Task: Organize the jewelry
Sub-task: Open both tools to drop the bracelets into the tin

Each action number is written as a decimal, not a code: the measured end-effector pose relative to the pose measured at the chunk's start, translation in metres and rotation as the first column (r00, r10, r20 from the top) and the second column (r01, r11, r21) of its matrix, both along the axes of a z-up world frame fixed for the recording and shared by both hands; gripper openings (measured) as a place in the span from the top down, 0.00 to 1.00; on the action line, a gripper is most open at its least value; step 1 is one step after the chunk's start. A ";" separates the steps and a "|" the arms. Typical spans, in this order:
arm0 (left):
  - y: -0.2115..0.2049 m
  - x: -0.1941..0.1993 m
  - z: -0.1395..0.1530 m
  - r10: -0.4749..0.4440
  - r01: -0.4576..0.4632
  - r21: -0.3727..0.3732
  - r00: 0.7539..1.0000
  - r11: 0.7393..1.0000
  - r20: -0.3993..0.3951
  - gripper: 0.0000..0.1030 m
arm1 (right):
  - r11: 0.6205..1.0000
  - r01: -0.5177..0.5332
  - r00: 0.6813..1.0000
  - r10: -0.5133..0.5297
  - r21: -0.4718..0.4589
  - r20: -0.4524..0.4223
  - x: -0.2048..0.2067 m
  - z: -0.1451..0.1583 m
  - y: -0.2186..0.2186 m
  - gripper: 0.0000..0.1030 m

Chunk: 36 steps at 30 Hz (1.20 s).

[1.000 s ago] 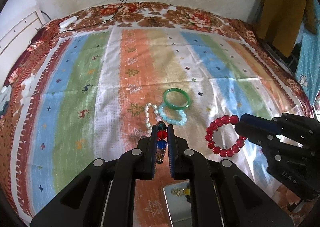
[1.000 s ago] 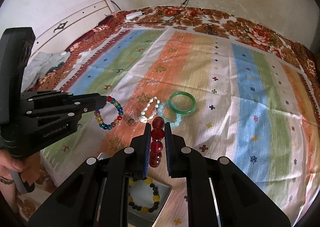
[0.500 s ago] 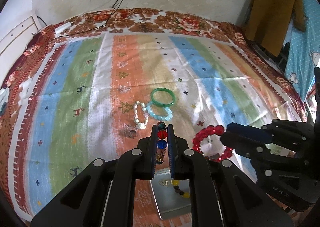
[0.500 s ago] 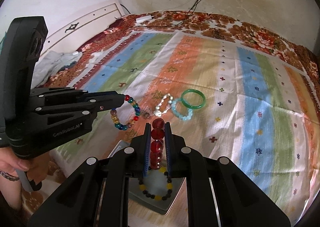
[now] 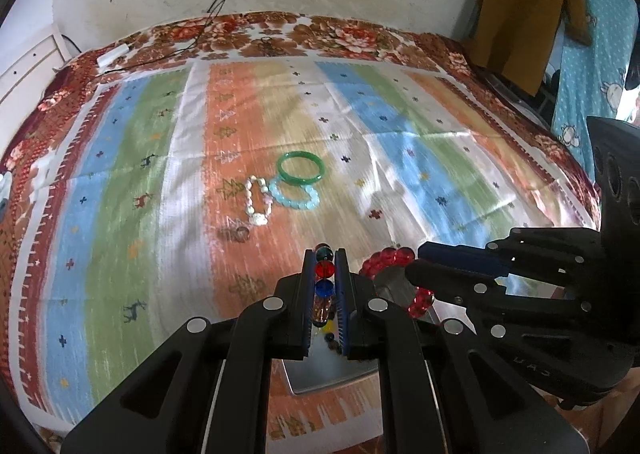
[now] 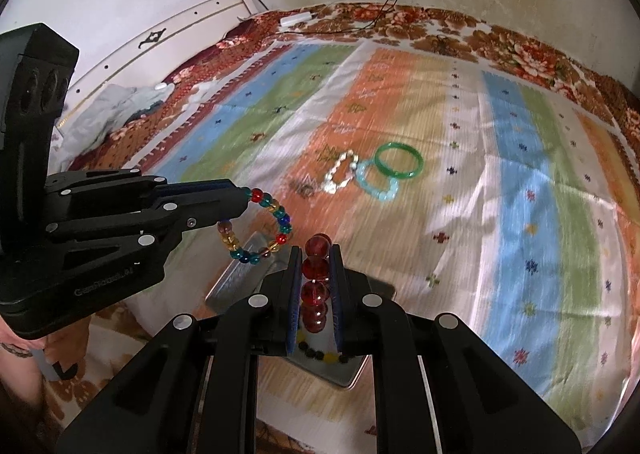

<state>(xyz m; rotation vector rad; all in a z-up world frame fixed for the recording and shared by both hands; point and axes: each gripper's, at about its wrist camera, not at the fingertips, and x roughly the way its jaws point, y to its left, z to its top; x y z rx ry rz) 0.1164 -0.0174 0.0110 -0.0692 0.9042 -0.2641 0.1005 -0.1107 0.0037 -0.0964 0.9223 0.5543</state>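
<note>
Right wrist view: both tongs carry bracelets above the shallow metal tray [image 6: 236, 278] on the bed, right tongs [image 6: 316, 286] clenched on red glass beads [image 6: 315, 274], left tongs [image 6: 240, 200] gripping multicoloured beads [image 6: 276, 230], so lowering and releasing looks next.

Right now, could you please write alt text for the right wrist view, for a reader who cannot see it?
The right gripper fingers pinch a red bead bracelet above a metal tray on a striped bedspread. At left, the left gripper holds a multicoloured bracelet; three more bracelets lie farther off.
</note>
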 end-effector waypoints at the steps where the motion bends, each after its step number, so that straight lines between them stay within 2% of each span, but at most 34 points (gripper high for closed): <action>1: -0.001 -0.001 -0.001 -0.003 0.003 -0.002 1.000 1.000 -0.003 0.91 | 1.000 0.001 1.000 -0.001 0.000 -0.003 -0.002 -0.001 0.000 0.86; 3: -0.004 -0.002 -0.005 -0.022 0.022 0.008 1.000 1.000 -0.022 0.91 | 1.000 -0.001 1.000 0.001 -0.003 -0.017 -0.004 -0.005 0.000 0.86; 4: -0.005 -0.003 -0.007 -0.017 0.017 0.020 1.000 1.000 -0.019 0.87 | 1.000 0.009 1.000 -0.009 -0.005 -0.022 -0.005 -0.007 0.000 0.82; 5: -0.004 -0.002 -0.009 0.005 -0.004 0.042 1.000 0.999 -0.012 0.75 | 1.000 0.018 1.000 -0.018 -0.015 -0.022 -0.004 -0.008 -0.001 0.66; 6: -0.003 -0.002 -0.011 0.022 -0.021 0.067 1.000 0.998 -0.009 0.70 | 0.999 0.030 1.000 -0.030 -0.027 -0.007 -0.004 -0.008 -0.002 0.55; 7: -0.002 -0.001 -0.012 0.025 -0.025 0.078 1.000 0.997 -0.007 0.70 | 0.998 0.042 0.999 -0.041 -0.038 0.009 -0.004 -0.007 -0.002 0.46; 9: 0.005 0.001 -0.012 0.052 -0.052 0.082 0.999 0.995 0.002 0.68 | 0.995 0.077 0.996 -0.075 -0.056 0.036 -0.001 -0.005 -0.007 0.46; 14: 0.026 0.013 -0.015 0.119 -0.117 0.073 0.993 0.990 -0.013 0.63 | 0.991 0.126 0.992 -0.126 -0.041 0.014 0.012 -0.010 -0.019 0.46; 16: 0.029 0.017 -0.018 0.112 -0.110 0.070 0.994 0.991 -0.019 0.62 | 0.990 0.141 0.990 -0.141 -0.031 0.002 0.018 -0.012 -0.022 0.46; 18: 0.033 0.021 -0.018 0.118 -0.117 0.071 0.993 0.991 -0.010 0.57 | 0.988 0.150 0.989 -0.150 -0.025 -0.006 0.025 -0.013 -0.023 0.46; 23: 0.041 0.034 -0.020 0.137 -0.137 0.074 0.991 0.988 -0.005 0.50 | 0.986 0.154 0.988 -0.154 -0.060 0.000 0.040 -0.017 -0.017 0.43; 31: 0.052 0.060 -0.028 0.162 -0.160 0.054 0.986 0.986 -0.036 0.48 | 0.982 0.181 0.983 -0.182 -0.061 -0.006 0.058 -0.020 -0.017 0.42; 36: 0.047 0.073 -0.030 0.152 -0.148 0.070 0.988 0.986 -0.042 0.48 | 0.978 0.201 0.979 -0.202 -0.054 -0.010 0.070 -0.021 -0.017 0.41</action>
